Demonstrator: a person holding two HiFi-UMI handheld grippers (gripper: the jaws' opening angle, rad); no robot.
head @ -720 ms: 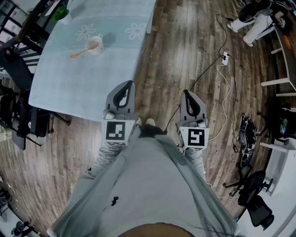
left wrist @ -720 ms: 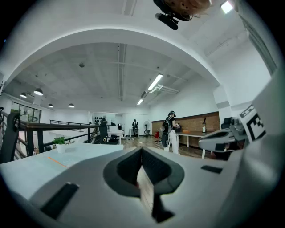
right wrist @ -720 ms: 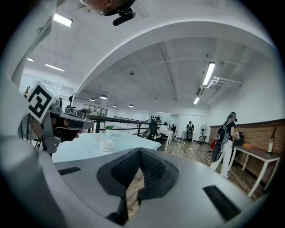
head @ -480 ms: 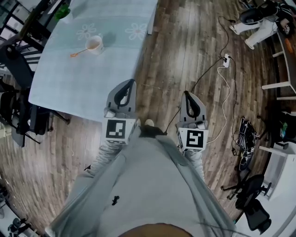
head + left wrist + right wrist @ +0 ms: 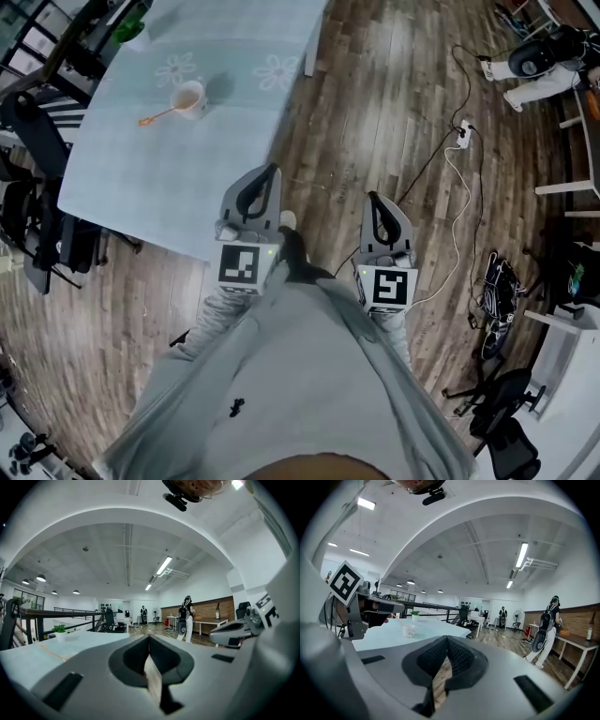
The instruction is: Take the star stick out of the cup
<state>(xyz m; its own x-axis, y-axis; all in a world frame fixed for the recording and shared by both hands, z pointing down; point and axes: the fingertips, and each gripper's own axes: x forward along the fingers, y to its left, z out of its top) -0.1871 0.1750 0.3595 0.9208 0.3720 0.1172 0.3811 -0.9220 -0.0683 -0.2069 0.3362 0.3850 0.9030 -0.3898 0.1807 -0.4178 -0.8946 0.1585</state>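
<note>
In the head view the small white cup (image 5: 188, 97) with its thin orange star stick (image 5: 153, 115) stands well ahead on the pale-blue tabletop (image 5: 169, 178), while the left then right gripper views show the left hand-held gripper (image 5: 149, 638) and right hand-held gripper (image 5: 446, 639) closed on nothing, so one should open before nearing the stick's leaning end.

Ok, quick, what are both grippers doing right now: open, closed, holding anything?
Grey left gripper: closed, holding nothing.
Grey right gripper: closed, holding nothing.

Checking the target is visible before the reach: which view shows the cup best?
Head view: the cup stands unobstructed on the table, stick leaning out. Right gripper view shows the cup small; left gripper view doesn't show it.
</note>
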